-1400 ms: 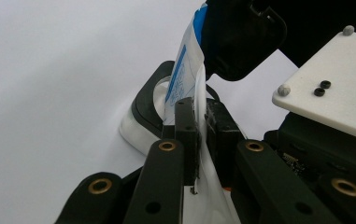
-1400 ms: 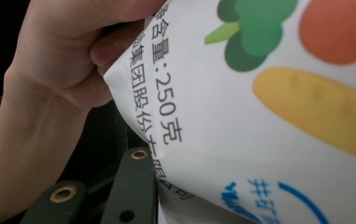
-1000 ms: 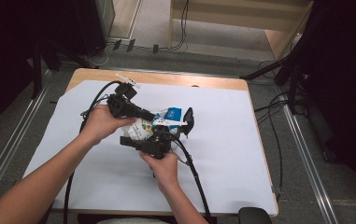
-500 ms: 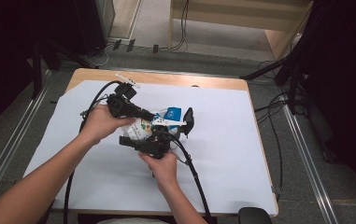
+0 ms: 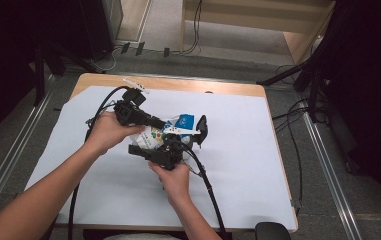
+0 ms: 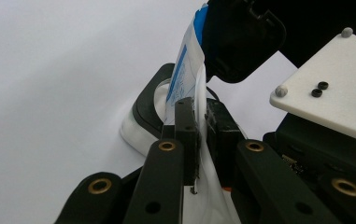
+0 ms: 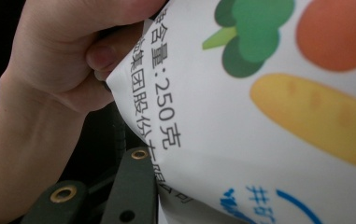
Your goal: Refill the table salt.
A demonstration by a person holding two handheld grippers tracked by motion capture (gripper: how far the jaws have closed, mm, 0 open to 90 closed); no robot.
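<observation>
The left gripper (image 6: 198, 135) is clamped nearly shut on the thin edge of a white plastic pouch (image 5: 174, 131) printed with blue lettering and vegetables, held above the white-covered table (image 5: 258, 165). The right gripper (image 5: 190, 137) has just been closing, the pouch between its jaws; whether its pads press cannot be told.

Probably a lab: paper-covered table (image 5: 258, 165), floor cables (image 5: 298, 150).

The high view looks down and forward over the table (image 5: 238, 200), from well off. Both gripper views sit close against the bag (image 5: 175, 127), at frame centre in the high view.
</observation>
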